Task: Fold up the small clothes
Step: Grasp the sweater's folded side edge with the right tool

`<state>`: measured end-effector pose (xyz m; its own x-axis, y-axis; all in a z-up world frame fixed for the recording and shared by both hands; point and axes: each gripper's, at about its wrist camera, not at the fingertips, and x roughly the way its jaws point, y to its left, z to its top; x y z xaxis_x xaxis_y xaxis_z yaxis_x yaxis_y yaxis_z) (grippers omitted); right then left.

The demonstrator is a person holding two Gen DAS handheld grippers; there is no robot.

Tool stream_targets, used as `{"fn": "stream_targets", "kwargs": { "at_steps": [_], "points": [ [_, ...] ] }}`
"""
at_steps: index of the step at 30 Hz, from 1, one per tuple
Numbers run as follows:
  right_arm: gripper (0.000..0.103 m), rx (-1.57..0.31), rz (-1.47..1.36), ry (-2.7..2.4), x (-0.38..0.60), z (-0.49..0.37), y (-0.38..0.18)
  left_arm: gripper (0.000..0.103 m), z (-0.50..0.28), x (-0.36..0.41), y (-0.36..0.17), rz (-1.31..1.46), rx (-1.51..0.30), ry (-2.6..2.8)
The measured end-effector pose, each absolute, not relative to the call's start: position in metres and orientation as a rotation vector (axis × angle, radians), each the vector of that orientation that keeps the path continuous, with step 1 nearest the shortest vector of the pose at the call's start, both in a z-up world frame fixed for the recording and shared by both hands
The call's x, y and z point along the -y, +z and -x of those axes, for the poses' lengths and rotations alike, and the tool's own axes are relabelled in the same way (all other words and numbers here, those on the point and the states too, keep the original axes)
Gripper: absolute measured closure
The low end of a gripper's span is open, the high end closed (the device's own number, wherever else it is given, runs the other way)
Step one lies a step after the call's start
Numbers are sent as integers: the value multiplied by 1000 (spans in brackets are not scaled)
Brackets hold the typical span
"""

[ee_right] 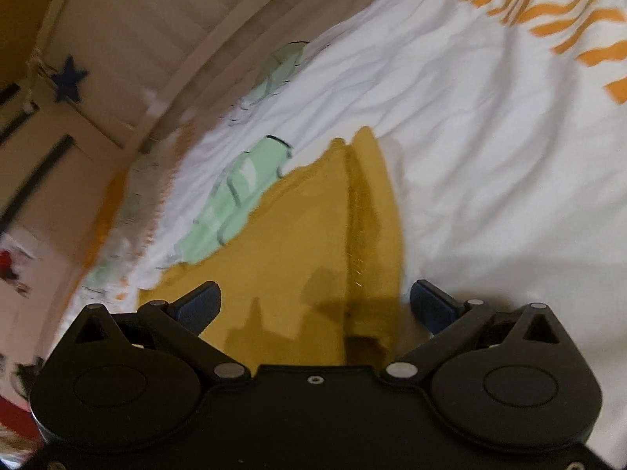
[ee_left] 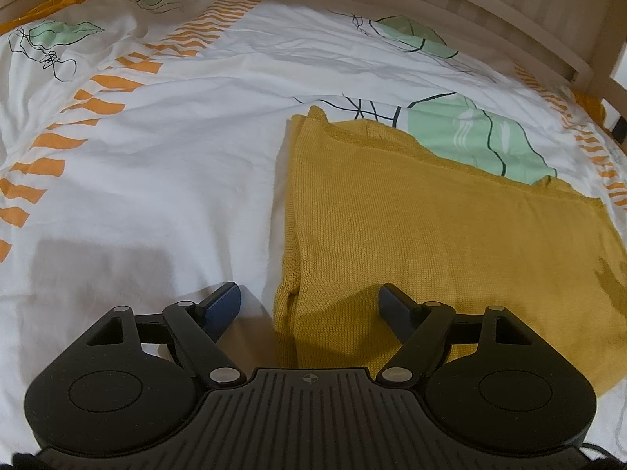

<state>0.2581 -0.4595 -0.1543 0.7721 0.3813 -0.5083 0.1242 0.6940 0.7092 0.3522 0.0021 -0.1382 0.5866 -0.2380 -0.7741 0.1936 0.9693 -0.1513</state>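
White bedding (ee_left: 203, 149) with orange dashes and pale green leaf prints covers the whole working surface, and a slatted wooden bed frame (ee_left: 490, 11) curves along its far edge. That broad, soft spread looks chosen so a garment can lie flat with room on every side.

Off to the left the cover is bare and rumpled, with only shadow falling on it. Next comes the left gripper (ee_left: 309, 305), jaws spread wide and holding nothing; one blue pad (ee_left: 221, 305) hangs over the white cover while the other sits over yellow cloth. It straddles the near left edge of the mustard knit garment (ee_left: 411, 227), which I take as lining up to pinch that edge, though I can't tell whether it touches the fabric.

The garment itself lies on the right half of the bed, already doubled over, with a long lengthwise fold line and layered edges showing at its far end. So one fold seems done and another is probably due.

Further right, the right gripper (ee_right: 315, 305) hovers over the same mustard knit (ee_right: 298, 243), jaws likewise wide apart and empty. Its view is tilted and smeared, so its height above the cloth is unclear. Beyond the bed's edge on that side I can make out a pale wall with a dark blue star (ee_right: 69, 80).
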Motion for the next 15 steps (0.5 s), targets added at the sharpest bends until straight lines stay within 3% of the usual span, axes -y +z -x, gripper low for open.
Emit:
{"fn": "stream_targets", "kwargs": {
  "at_steps": [10, 12, 14, 15],
  "points": [
    [2, -685, -853, 241, 458, -278, -158, 25, -355, -4, -137, 60, -918, -257],
    [19, -705, -819, 206, 457, -277, -155, 26, -357, -6, -135, 77, -925, -260],
    [60, -735, -799, 162, 457, -276, -153, 27, -358, -10, -132, 106, -930, -262],
    [71, -761, -793, 128, 457, -276, -153, 27, -358, -12, -131, 121, -931, -260]
  ]
}}
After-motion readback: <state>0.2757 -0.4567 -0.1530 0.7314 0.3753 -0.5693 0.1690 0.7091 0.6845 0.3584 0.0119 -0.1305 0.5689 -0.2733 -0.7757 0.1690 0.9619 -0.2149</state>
